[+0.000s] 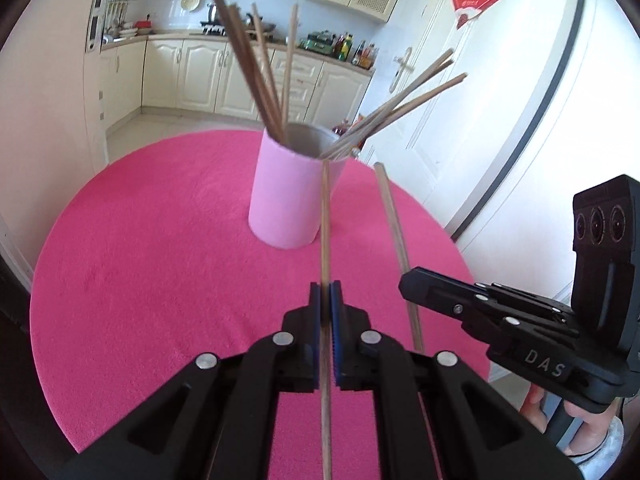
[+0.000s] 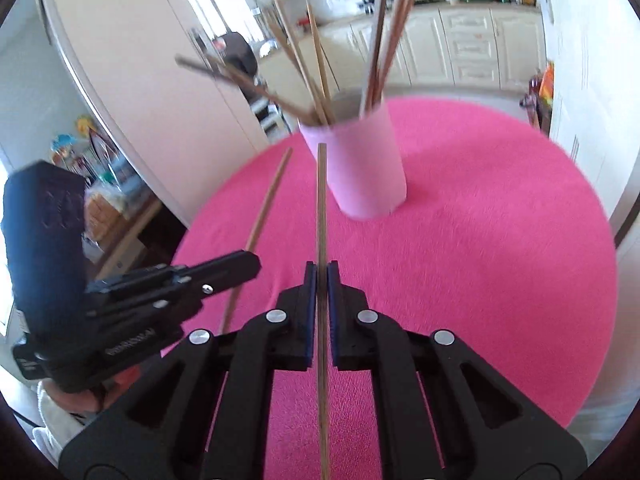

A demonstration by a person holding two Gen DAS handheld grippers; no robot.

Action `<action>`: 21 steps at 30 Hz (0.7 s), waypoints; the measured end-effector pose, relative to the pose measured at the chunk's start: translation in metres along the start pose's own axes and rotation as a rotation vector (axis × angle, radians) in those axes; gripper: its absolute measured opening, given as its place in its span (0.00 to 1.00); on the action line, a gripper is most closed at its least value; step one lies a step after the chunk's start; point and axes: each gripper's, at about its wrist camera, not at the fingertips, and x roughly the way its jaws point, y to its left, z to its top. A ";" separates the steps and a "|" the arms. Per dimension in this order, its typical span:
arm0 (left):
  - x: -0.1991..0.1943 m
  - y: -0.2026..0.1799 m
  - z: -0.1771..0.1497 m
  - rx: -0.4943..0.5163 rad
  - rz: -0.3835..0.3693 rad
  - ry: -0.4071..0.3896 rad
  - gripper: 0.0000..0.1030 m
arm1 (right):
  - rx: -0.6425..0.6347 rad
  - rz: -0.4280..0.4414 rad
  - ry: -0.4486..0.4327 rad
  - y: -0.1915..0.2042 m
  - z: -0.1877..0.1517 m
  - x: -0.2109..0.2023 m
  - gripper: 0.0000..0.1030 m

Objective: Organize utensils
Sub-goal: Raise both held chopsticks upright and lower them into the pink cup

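1. left gripper (image 1: 326,292) is clamped on a chopstick (image 1: 325,216) that runs straight out ahead of it, tip just short of the pink cup (image 1: 288,196). you hold it partway along its length, with a long tail behind the pads, so any twist of your wrist will likely swing the tip wide.
2. right gripper (image 2: 321,274) is likewise closed on its own chopstick (image 2: 321,200), tip also near the cup's rim. seen from the left wrist, that stick lies to the right of the cup and angles toward it, so the two sticks converge; if you feed both at once they could cross and jam at the mouth.
3. pink tablecloth (image 1: 160,260) under the cup looks soft. the cup is tall and narrow, and a push on its wall rather than over its rim may tip or slide it.
4. chopsticks already in the cup (image 1: 256,68) splay left and right, leaving a gap in the middle. an incoming tip that strikes a leaning stick may lever it out, so aim for that gap.
5. the right wrist view is blurred, so i'd judge that hand is moving fast; slow it before the rim.
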 end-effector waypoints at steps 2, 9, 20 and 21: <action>-0.007 -0.007 0.007 0.012 -0.018 -0.072 0.05 | -0.003 0.018 -0.066 0.005 0.009 -0.010 0.06; -0.023 -0.026 0.039 0.031 -0.034 -0.326 0.05 | -0.076 0.022 -0.327 0.022 0.037 -0.045 0.06; -0.031 -0.037 0.090 0.048 0.072 -0.710 0.05 | -0.141 -0.031 -0.693 0.026 0.078 -0.058 0.05; -0.032 -0.038 0.094 0.047 0.082 -0.735 0.05 | -0.140 -0.024 -0.701 0.025 0.084 -0.054 0.05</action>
